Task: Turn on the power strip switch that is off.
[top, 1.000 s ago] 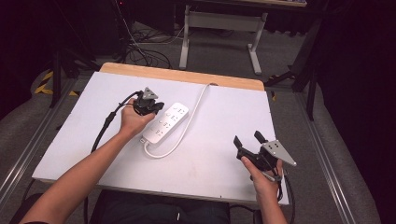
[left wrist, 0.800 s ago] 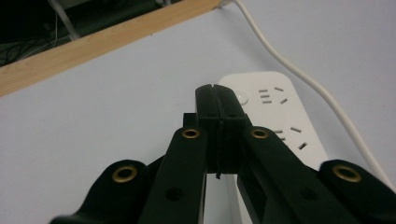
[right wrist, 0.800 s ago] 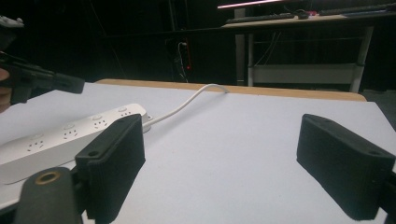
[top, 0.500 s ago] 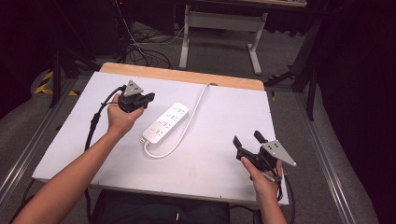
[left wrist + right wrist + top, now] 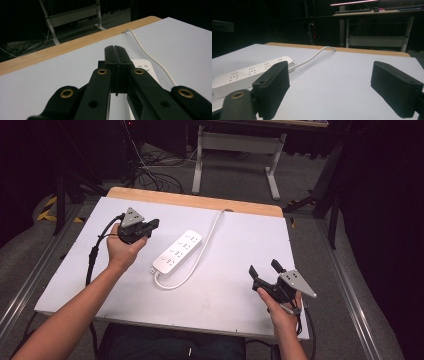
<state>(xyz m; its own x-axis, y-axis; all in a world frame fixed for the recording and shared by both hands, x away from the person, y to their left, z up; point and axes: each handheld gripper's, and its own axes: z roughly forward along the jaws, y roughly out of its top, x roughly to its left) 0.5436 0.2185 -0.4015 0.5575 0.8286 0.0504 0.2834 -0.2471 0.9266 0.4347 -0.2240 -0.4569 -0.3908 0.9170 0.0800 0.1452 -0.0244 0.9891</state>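
The left claw [image 5: 150, 226] has drawn back from the power strip [image 5: 177, 251]: a second ago it sat right over the strip's near-left edge, and now it hangs up and to the left of it, in the left-centre of the high view, clear of the white body. Its jaws are pressed together with nothing between them, which the left gripper view confirms, the two black tips meeting in front of the strip's end [image 5: 143, 65]. The strip itself lies where it was, slanting across the middle of the tabletop [image 5: 225, 285], its cord [image 5: 212, 227] running off the far wooden edge. The right claw [image 5: 264, 269] has not shifted; it rests at the lower right of the frame, jaws spread wide and empty, well apart from the strip. I judge the left hand has finished a touch or press on the strip and is pulling away.
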